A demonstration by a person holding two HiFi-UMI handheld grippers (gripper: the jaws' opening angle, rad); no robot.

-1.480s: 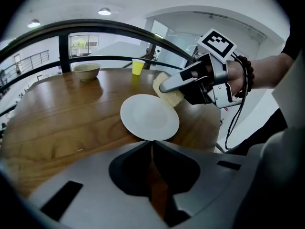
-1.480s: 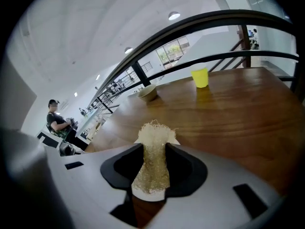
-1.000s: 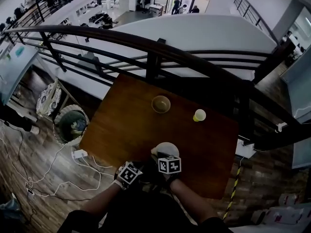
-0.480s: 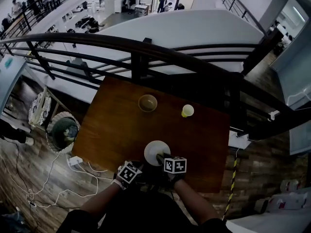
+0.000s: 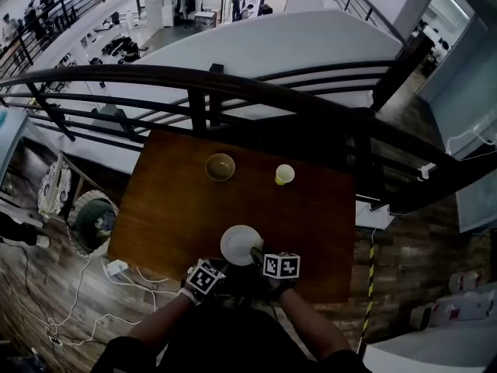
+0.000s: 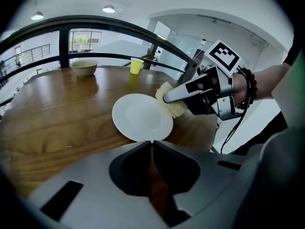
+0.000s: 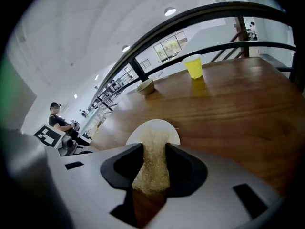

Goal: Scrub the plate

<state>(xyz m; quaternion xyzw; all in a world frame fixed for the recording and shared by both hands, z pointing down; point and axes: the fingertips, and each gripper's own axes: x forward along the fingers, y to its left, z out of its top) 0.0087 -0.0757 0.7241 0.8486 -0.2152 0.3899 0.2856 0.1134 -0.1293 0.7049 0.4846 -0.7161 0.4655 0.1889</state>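
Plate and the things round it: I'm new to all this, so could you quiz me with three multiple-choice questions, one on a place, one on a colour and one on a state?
1. The yellow cup stands:
A on the floor
B on the table, right of the bowl
C on a chair

2. The plate is:
A white
B blue
C black

3. The jaws of the right gripper are:
A open and empty
B shut on a sponge
C shut on a spoon

Answers: B, the head view shows it on the wood beside the bowl; A, it is white in every view; B, the right gripper view shows the sponge between them.
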